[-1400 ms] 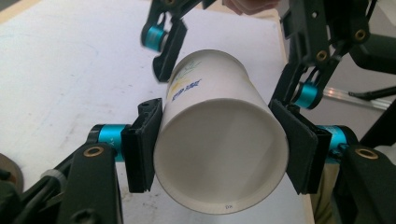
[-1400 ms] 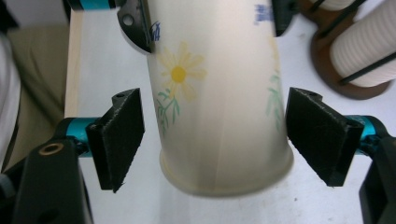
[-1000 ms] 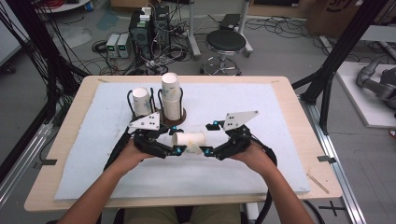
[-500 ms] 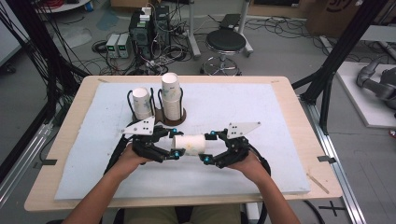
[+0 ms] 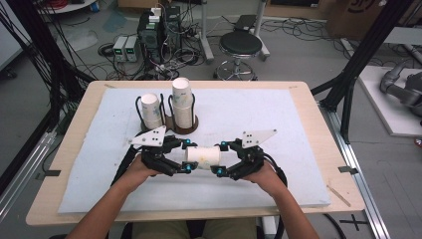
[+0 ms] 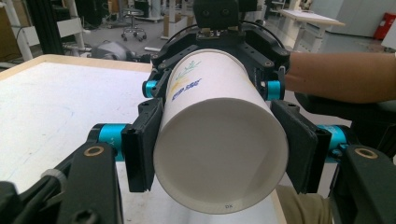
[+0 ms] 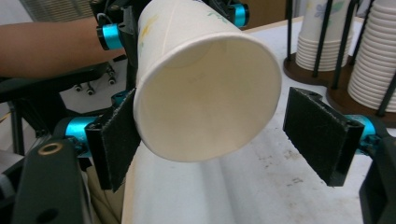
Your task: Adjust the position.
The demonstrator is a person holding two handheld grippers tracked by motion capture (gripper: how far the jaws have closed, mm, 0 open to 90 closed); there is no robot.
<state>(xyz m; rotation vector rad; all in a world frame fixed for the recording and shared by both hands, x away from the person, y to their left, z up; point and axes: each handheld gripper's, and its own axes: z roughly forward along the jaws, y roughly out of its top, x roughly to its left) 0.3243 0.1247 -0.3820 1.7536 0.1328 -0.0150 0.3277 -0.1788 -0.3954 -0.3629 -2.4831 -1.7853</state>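
1. Lying on its side above the mat's (image 5: 298,124) near middle, the paper cup (image 5: 203,157) hangs between both grippers, likely for a handover.
2. Left gripper (image 6: 219,154) clamps the cup's base end.
3. Right gripper (image 7: 224,140) stands wide around the rim; one pad (image 7: 119,140) touches it, the other is apart.
4. Cup stacks (image 5: 182,103) wait in the holder (image 5: 175,124) toward the far left corner.

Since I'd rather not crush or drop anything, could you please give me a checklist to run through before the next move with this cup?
1. Left gripper clamped on the paper cup, pads on both sides of its base end: ok.
2. Right gripper gripping the mouth end: not ok, one pad touches and the other stands apart.
3. Cup rim round, uncrushed: ok.
4. Cup stacks apart from both grippers: ok.
5. Single cup rather than nested ones: cannot tell.
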